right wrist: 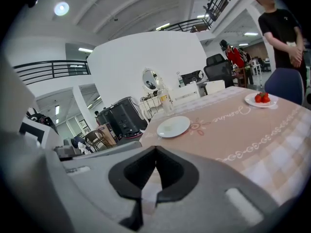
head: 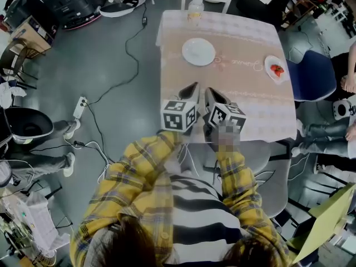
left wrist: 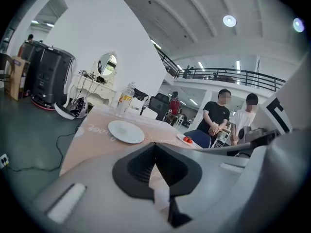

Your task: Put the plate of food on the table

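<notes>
Left gripper [head: 191,91]: hovered over the near edge of the counter [head: 245,96], just left of the other gripper; jaws pressed shut tip to tip, nothing between them.
Right gripper [head: 213,97]: hovered at the same near edge, pointing far; jaws likewise closed together and empty.
Food plate [head: 275,69]: lay on the counter at its right edge, well apart from both grippers; small and white, with red fruit on it.
Empty plate [head: 198,52]: sat left of centre on the counter, farther than the grippers and well left of the food plate.
Bottle [head: 194,10]: stood upright at the far edge, beyond the empty plate.
Chair [head: 309,74]: blue, stood just right of the counter, beside the food plate.
Sleeves [head: 139,163]: yellow plaid, reached from the near side up to the grippers.
Power strip [head: 80,107]: lay on the floor [head: 111,49] to the left of the counter, with cables running off it.
Bystanders [left wrist: 216,115]: stood past the counter's right side, near the chair.
</notes>
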Demonstrator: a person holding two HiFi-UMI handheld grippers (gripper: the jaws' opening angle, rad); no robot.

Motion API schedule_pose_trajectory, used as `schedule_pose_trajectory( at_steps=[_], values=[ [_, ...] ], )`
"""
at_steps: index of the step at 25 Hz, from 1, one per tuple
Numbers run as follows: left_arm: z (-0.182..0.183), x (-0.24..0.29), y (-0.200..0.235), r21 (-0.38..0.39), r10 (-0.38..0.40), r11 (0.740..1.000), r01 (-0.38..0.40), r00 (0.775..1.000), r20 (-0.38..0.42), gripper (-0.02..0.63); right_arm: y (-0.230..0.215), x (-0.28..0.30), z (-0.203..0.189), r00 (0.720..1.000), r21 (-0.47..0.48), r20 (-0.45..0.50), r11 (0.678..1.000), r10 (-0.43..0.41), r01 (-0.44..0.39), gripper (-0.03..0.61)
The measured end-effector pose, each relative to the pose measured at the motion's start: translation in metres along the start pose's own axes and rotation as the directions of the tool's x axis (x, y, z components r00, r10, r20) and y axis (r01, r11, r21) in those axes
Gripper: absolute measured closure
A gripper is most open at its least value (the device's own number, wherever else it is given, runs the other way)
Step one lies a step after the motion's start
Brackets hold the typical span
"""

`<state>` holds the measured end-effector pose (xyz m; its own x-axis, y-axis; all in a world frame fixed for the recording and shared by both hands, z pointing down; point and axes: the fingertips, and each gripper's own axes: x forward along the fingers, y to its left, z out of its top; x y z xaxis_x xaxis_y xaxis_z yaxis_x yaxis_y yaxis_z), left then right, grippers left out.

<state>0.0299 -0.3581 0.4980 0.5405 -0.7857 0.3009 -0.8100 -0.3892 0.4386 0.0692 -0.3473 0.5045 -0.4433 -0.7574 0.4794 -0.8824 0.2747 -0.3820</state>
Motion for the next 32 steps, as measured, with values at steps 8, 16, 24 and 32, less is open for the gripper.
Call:
schedule_pose_trajectory(
  at_steps=[8, 16, 24, 32],
  values=[
    [-0.018, -0.033, -0.021, 0.014, 0.017, 1.000, -0.017, 1.000, 0.011, 0.614, 0.006, -0.039, -0.014, 0.999, -0.016, 0.050, 1.000, -0.004, 0.005, 0.581],
    [-0.037, -0.061, -0.044, 0.037, 0.016, 0.999, -0.016, 1.000, 0.006, 0.614, 0.016, -0.071, -0.034, 0.998, -0.027, 0.068, 1.000, 0.013, -0.011, 0.581],
    [-0.061, -0.095, -0.060, 0.032, 0.038, 0.999, -0.038, 0.999, 0.015, 0.614, 0.024, -0.104, -0.056, 0.996, -0.040, 0.089, 0.999, 0.023, -0.019, 0.581],
    [-0.074, -0.126, -0.071, 0.023, 0.061, 0.998, -0.062, 0.998, 0.030, 0.614, 0.033, -0.131, -0.078, 0.996, -0.041, 0.084, 0.999, 0.030, -0.026, 0.581]
  ],
)
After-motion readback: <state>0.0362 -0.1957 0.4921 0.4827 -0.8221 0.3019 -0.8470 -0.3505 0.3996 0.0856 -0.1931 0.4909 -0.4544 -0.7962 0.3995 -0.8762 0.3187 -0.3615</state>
